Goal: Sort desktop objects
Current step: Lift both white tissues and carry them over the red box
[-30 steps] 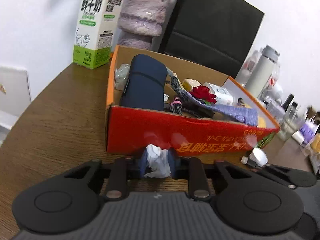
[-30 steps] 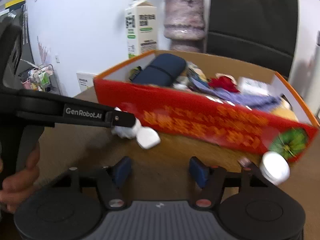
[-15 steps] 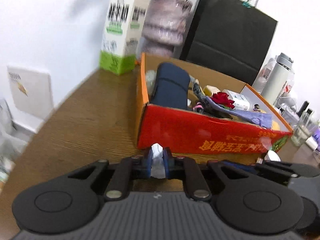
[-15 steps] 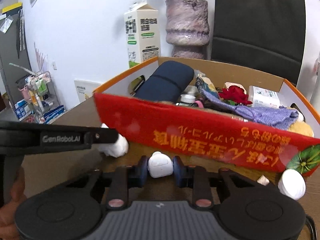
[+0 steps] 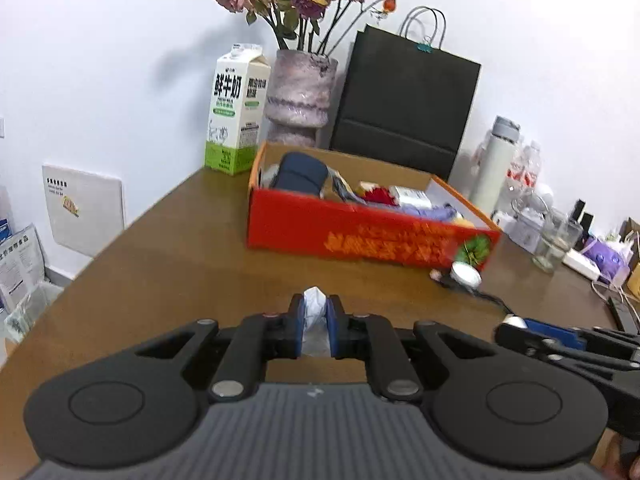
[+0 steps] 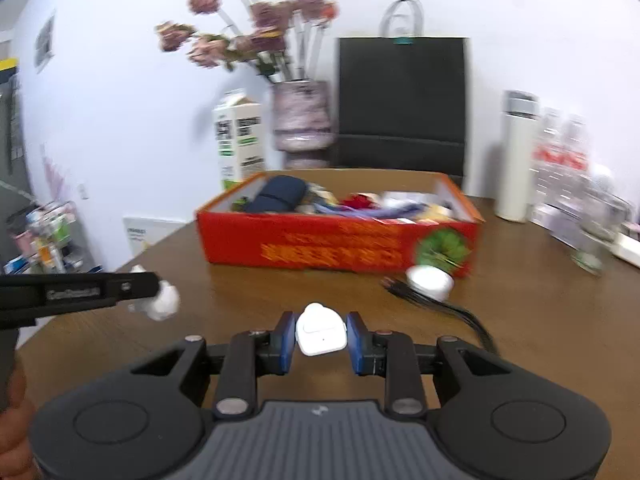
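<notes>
My left gripper (image 5: 315, 326) is shut on a crumpled white tissue (image 5: 314, 312), held above the wooden table well short of the red cardboard box (image 5: 360, 236). In the right wrist view that tissue (image 6: 162, 300) shows at the tip of the left gripper, on the left. My right gripper (image 6: 320, 338) is shut on a small white earbud case (image 6: 320, 330), also clear of the box (image 6: 336, 246). The box holds a dark blue pouch (image 5: 300, 174), a red flower, a purple cloth and other small items.
A white round lid (image 6: 430, 280) and a black cable (image 6: 440, 304) lie by the box's front right corner. Behind the box stand a milk carton (image 5: 236, 112), a vase of dried roses (image 5: 300, 96) and a black paper bag (image 5: 404, 100). A white flask (image 5: 494, 164), bottles and a glass (image 5: 554, 246) crowd the right.
Both grippers pulled back from the box and rose a little. The left squeezed tighter on the tissue. The right closed on the earbud case and lifted it off the table.
</notes>
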Tool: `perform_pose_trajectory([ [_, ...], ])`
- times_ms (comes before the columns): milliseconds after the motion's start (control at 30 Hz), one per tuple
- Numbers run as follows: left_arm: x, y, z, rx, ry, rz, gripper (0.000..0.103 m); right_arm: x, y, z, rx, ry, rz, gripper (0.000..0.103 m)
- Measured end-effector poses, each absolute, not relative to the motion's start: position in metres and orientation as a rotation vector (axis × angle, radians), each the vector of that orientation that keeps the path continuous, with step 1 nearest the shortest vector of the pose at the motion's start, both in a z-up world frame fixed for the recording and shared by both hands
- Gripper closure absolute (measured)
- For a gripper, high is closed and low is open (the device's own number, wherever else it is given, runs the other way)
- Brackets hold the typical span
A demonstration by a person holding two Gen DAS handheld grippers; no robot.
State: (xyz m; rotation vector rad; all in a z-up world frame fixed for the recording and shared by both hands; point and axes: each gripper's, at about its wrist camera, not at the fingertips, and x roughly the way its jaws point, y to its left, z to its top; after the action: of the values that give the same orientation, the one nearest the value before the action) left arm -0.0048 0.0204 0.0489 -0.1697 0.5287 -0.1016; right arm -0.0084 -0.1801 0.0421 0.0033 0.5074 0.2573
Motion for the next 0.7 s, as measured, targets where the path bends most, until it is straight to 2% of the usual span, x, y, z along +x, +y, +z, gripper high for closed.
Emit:
perform_pose_trajectory([
  [300,-0.049,-0.010,0.042,-0.081,0.538,-0.081,0.090,-0.062,-0.231,0.030,0.083,0.512,0.145,0.077],
  [700,-0.075,-0.014,0.045,-0.069,0.543,-0.054,0.090,-0.107,-0.244,0.036,0.102,0.470,0.149,0.077],
])
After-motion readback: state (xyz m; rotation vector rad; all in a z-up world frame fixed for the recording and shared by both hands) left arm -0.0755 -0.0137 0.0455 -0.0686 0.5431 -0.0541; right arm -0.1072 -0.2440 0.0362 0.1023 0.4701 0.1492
